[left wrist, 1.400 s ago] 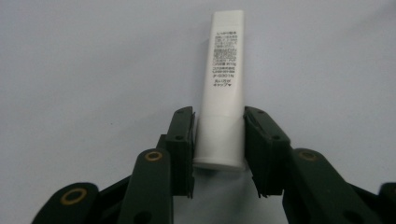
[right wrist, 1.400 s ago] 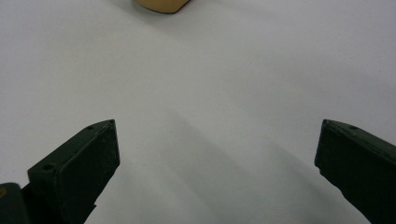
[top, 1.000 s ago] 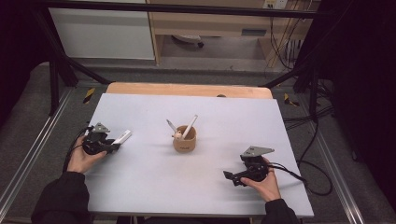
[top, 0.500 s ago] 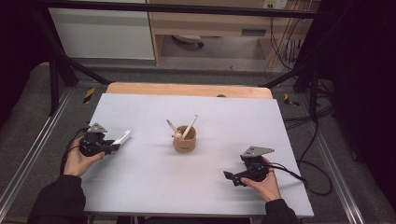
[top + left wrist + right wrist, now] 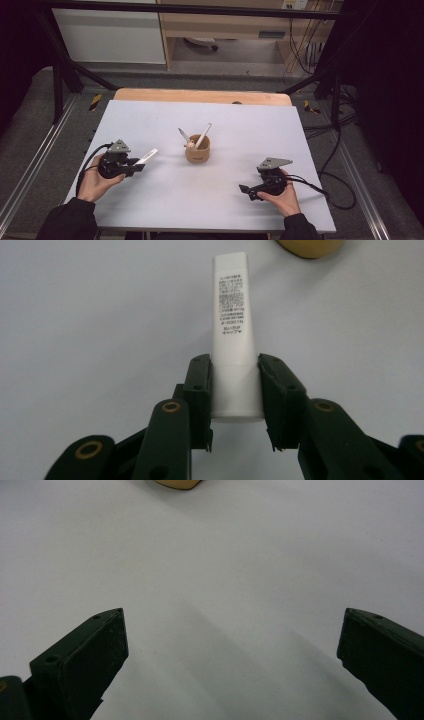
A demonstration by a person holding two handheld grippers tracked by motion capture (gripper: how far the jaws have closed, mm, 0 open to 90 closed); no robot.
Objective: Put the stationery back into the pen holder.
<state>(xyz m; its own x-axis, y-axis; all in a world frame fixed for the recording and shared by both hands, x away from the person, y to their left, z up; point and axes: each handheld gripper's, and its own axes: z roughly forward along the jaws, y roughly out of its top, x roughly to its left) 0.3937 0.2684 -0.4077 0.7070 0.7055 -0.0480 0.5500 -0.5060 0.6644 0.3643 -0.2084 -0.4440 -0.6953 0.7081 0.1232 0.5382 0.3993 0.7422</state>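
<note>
So the left claw (image 5: 234,362) is clamped on a white tube (image 5: 232,330), both black jaws pressed flat against its lower sides, printed label facing up. In the high view the tube (image 5: 145,156) sticks out of that claw (image 5: 134,167) toward the middle of the tabletop (image 5: 150,125), and I can't tell whether its tip touches the surface. Plenty of bare tabletop ahead of it. The only thing near its line is the tan cup (image 5: 198,150) at the centre, with a couple of sticks leaning in it, close but apart. The right claw (image 5: 232,630) sits with jaws spread wide, holding nothing, near the front right edge (image 5: 247,191). Wooden strip along the far edge.
</note>
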